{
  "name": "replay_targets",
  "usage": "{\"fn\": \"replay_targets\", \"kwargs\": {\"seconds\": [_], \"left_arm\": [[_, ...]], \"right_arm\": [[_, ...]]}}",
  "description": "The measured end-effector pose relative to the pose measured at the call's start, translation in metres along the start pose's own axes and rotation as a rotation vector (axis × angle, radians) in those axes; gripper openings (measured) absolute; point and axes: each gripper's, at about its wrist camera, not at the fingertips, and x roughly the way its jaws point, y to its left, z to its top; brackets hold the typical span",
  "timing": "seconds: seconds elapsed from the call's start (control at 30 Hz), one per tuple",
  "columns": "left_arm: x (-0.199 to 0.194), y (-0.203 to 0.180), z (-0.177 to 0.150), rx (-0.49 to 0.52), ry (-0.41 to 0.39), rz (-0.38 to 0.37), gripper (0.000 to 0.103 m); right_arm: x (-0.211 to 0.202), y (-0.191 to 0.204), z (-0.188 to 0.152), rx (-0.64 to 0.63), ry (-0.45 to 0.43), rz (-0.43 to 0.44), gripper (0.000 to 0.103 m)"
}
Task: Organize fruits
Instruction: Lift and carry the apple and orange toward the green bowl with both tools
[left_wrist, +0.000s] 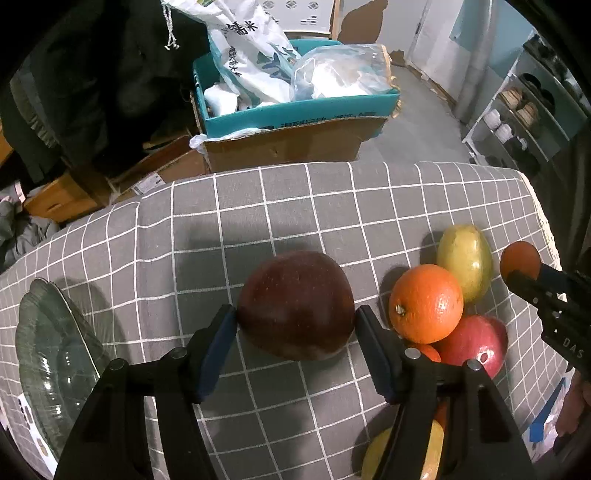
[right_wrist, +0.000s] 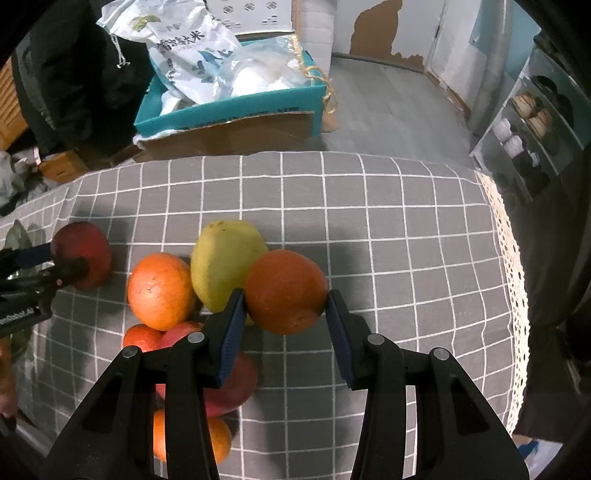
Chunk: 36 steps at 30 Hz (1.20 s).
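My left gripper (left_wrist: 295, 319) is shut on a dark red apple (left_wrist: 295, 304) over the grey checked cloth (left_wrist: 295, 206). My right gripper (right_wrist: 285, 306) is shut on an orange (right_wrist: 286, 290); it also shows at the right of the left wrist view (left_wrist: 520, 259). A pile of fruit lies between them: an orange (left_wrist: 425, 302), a yellow-green mango (left_wrist: 466, 258), a red apple (left_wrist: 476, 343). In the right wrist view the mango (right_wrist: 225, 258), an orange (right_wrist: 160, 290) and the held dark apple (right_wrist: 86, 253) show. A glass bowl (left_wrist: 48, 362) sits at the left.
A teal-lined cardboard box (left_wrist: 295, 122) with plastic bags stands on the floor beyond the table's far edge. Shelves with shoes (left_wrist: 517, 114) stand at the right. The cloth's lace edge (right_wrist: 513, 266) marks the table's right side.
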Motion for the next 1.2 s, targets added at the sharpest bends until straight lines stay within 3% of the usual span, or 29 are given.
{"fn": "replay_targets", "kwargs": {"seconds": [0.13, 0.37, 0.87, 1.2], "left_arm": [[0.001, 0.0, 0.001, -0.002, -0.003, -0.005, 0.069], [0.022, 0.0, -0.004, -0.036, 0.07, -0.084, 0.075], [0.024, -0.008, -0.005, 0.003, 0.038, -0.064, 0.074], [0.003, -0.005, -0.016, 0.017, 0.003, -0.018, 0.074]], "right_arm": [[-0.003, 0.003, -0.001, 0.0, -0.002, 0.006, 0.043], [0.0, -0.006, -0.006, 0.022, 0.012, 0.01, 0.043], [0.005, -0.007, -0.006, 0.022, 0.016, 0.017, 0.043], [-0.009, 0.004, -0.003, -0.001, -0.018, 0.025, 0.043]]}}
